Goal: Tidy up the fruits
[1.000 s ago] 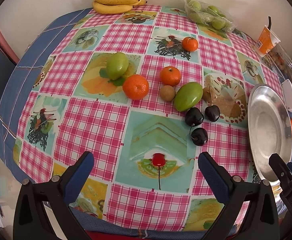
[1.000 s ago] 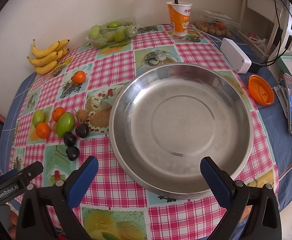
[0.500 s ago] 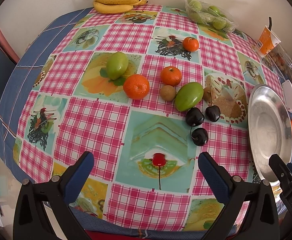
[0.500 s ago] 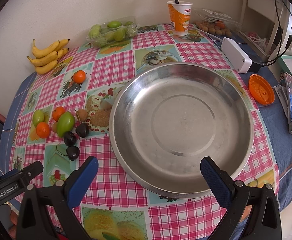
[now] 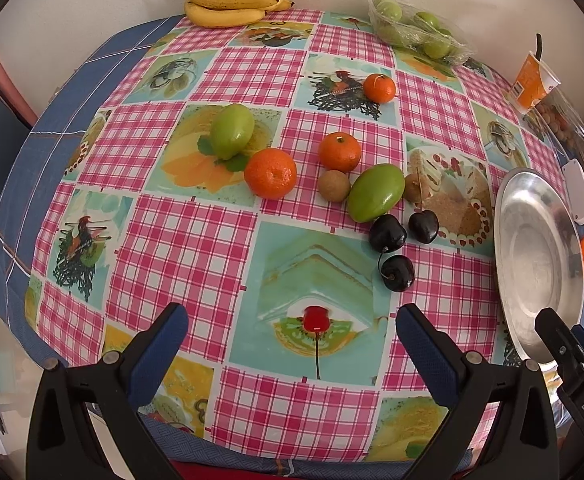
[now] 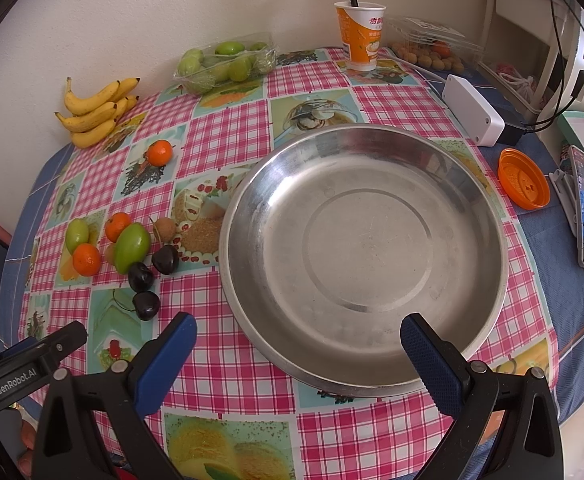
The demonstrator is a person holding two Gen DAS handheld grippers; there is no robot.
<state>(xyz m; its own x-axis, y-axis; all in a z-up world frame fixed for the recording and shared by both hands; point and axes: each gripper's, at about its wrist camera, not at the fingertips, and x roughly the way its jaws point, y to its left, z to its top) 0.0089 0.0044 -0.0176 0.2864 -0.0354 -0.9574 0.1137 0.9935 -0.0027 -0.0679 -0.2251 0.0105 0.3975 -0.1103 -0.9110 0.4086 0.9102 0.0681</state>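
Right wrist view: showed round shiny steel pan (image 6: 366,248) at twelve o'clock, glossy dark cherries (image 6: 146,276) at nine; held right gripper (image 6: 298,340) and left gripper (image 5: 292,330) jaws spread wide, empty, above checkered desk (image 5: 179,240).

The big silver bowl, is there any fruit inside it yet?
No. The steel bowl shows only its bare, shiny bottom. The loose fruit, like the dark cherries, lies on the tablecloth beside it. What is under the bowl cannot be seen.
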